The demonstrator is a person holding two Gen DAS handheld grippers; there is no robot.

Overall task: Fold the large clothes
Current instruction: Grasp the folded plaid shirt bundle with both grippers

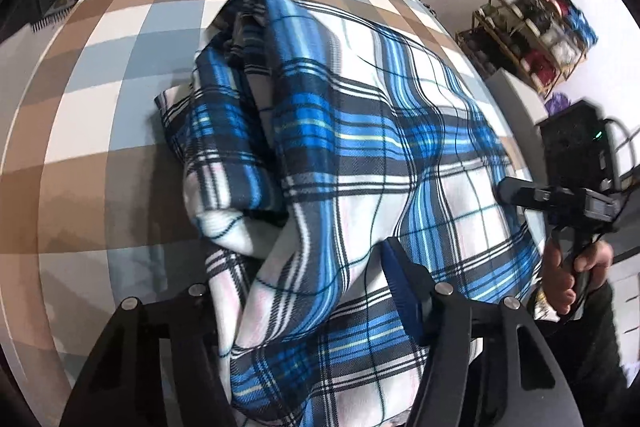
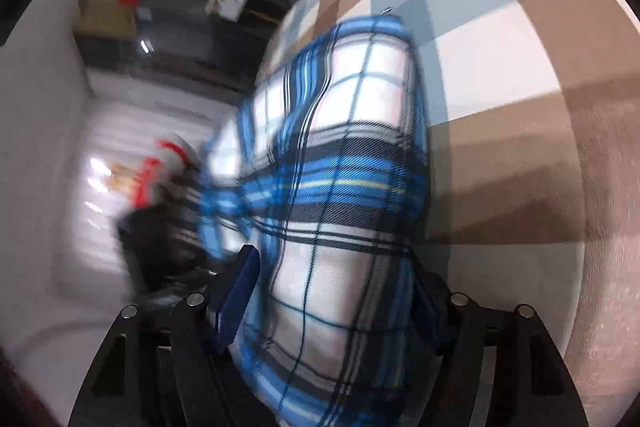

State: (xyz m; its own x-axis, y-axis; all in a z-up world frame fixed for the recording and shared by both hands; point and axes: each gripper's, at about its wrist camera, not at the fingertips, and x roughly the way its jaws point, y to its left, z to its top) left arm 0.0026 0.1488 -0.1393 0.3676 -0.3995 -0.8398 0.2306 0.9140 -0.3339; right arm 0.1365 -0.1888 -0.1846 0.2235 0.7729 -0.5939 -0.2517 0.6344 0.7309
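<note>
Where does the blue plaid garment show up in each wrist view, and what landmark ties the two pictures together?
Left wrist view: the blue plaid garment fills the centre and lower middle, bunched on the checked surface, running down between the tongs.
Right wrist view: the garment fills the centre, blurred, running down between the tongs.
Shared landmark: the brown, blue and white checked surface under the garment.
</note>
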